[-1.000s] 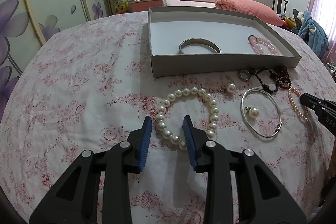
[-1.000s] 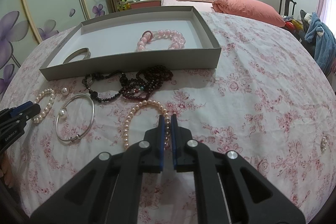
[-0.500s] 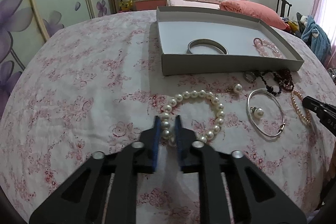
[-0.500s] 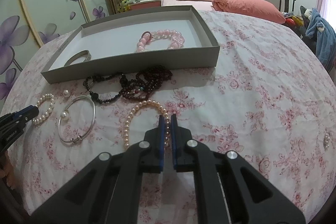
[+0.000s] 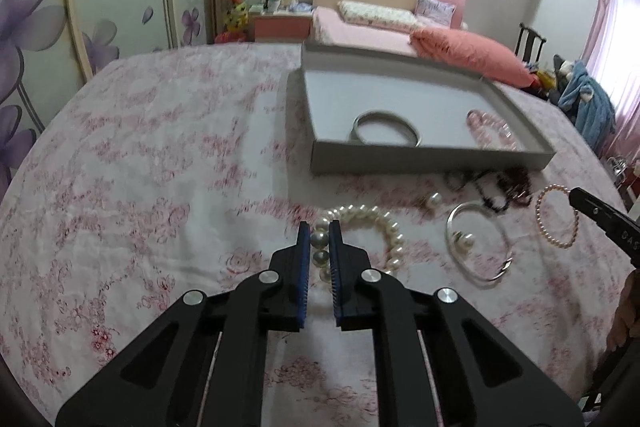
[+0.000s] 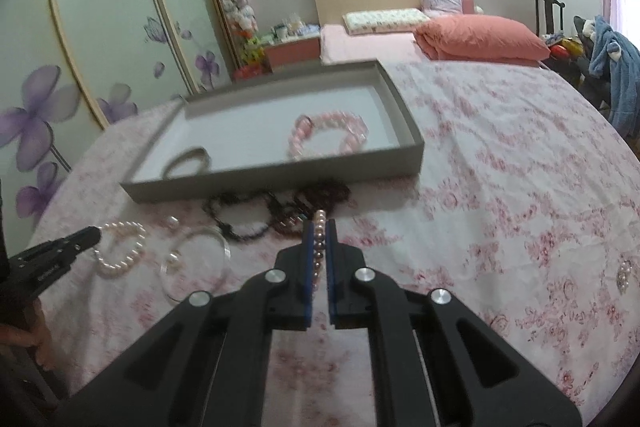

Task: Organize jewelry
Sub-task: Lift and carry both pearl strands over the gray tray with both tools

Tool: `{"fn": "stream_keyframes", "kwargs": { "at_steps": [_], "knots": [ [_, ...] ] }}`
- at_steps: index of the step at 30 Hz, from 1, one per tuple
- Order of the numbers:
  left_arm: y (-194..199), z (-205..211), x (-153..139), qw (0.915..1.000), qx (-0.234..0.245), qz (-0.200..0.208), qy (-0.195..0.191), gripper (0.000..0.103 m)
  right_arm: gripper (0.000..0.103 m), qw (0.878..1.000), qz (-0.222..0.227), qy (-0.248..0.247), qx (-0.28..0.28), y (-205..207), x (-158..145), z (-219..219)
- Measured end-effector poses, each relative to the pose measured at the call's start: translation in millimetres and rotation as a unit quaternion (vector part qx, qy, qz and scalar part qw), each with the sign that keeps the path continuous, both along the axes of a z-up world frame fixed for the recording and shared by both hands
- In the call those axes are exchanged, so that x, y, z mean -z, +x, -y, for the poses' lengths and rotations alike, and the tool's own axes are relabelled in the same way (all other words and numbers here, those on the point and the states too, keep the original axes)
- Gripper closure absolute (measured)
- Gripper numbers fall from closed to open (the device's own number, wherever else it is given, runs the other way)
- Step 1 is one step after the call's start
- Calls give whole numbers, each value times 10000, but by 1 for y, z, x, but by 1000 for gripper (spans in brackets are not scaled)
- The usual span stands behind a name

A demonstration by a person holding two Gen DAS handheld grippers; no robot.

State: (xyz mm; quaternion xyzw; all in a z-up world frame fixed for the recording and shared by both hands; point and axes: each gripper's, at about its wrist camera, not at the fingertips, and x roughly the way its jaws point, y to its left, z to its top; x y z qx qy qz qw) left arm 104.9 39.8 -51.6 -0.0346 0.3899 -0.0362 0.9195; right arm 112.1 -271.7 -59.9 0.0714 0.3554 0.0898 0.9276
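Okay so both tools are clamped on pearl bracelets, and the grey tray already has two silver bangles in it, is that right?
Not quite. The grey tray holds one silver bangle and a pink bead bracelet, as the right wrist view shows. Both tools are indeed clamped on pearl bracelets.

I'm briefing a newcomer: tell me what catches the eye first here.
Both black grippers are clamped on beads: the left gripper on a white pearl bracelet, the right gripper on a strand of small pink pearls. Behind them, a shallow grey cardboard tray on the pink floral bedspread holds a silver bangle and a pink bead bracelet.
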Motion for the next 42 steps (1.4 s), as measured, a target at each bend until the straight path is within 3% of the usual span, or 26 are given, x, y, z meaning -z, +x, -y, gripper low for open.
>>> {"fn": "stream_keyframes", "kwargs": {
  "at_steps": [8, 18, 28, 42],
  "knots": [
    [-12, 10, -21, 9985, 197, 465, -217, 93, 97, 9994, 254, 225, -82, -8, -16, -6],
    [-27, 28, -37, 9953, 360, 875, -219, 93, 97, 9980, 527, 294, -211, -19, -25, -20],
    [-37, 43, -53, 9901, 399, 1342, 28, 93, 97, 9920, 1245, -13, -192, -38, -49, -34],
    [-29, 58, -71, 9825, 493, 1782, 228, 93, 97, 9734, 2230, -531, -2, -38, -84, -43]
  ]
}}
